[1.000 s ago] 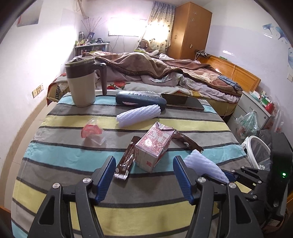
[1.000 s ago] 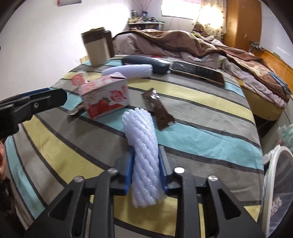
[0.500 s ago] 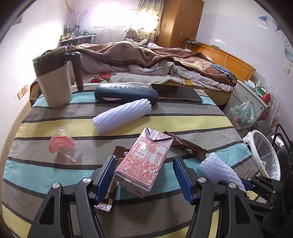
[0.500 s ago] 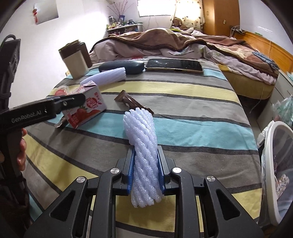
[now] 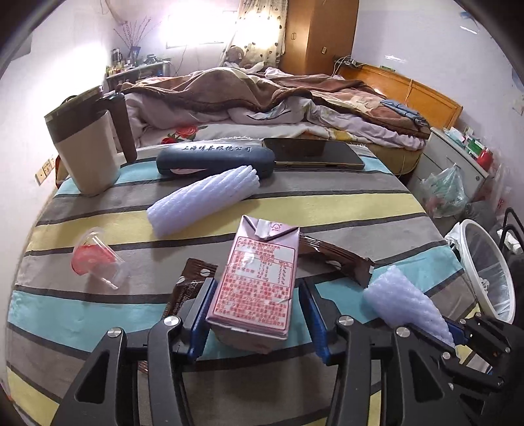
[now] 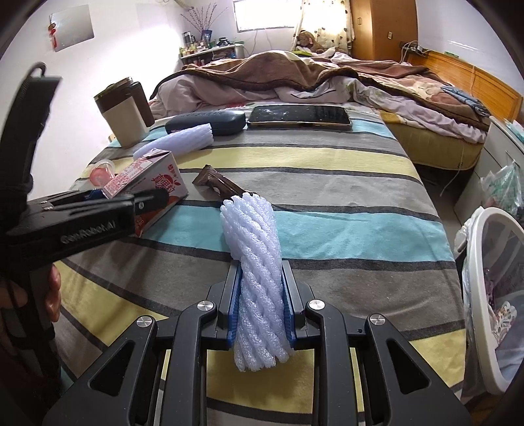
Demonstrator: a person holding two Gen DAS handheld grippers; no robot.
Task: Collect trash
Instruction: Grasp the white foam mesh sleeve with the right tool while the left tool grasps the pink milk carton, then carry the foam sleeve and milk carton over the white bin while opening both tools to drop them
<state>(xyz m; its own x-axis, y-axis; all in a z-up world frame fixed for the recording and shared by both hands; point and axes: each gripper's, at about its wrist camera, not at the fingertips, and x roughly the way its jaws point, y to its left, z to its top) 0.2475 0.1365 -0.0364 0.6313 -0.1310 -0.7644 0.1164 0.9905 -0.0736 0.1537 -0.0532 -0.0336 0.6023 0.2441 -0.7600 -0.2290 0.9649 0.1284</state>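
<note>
Closing around the milk carton (image 5: 258,281), the left gripper (image 5: 255,311) is not yet pressed fully home. A foam net (image 6: 255,262) is kept clamped in the right gripper (image 6: 260,304), ready for the bin (image 6: 491,295).

bright window (image 5: 196,29) glare washes the far wall; fisheye edges bend darkly.

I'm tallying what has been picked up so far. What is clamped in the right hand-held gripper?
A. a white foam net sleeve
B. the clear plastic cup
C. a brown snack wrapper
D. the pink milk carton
A: in the right wrist view the right hand-held gripper has its blue pads pressed against both sides of the white foam net sleeve.
</note>
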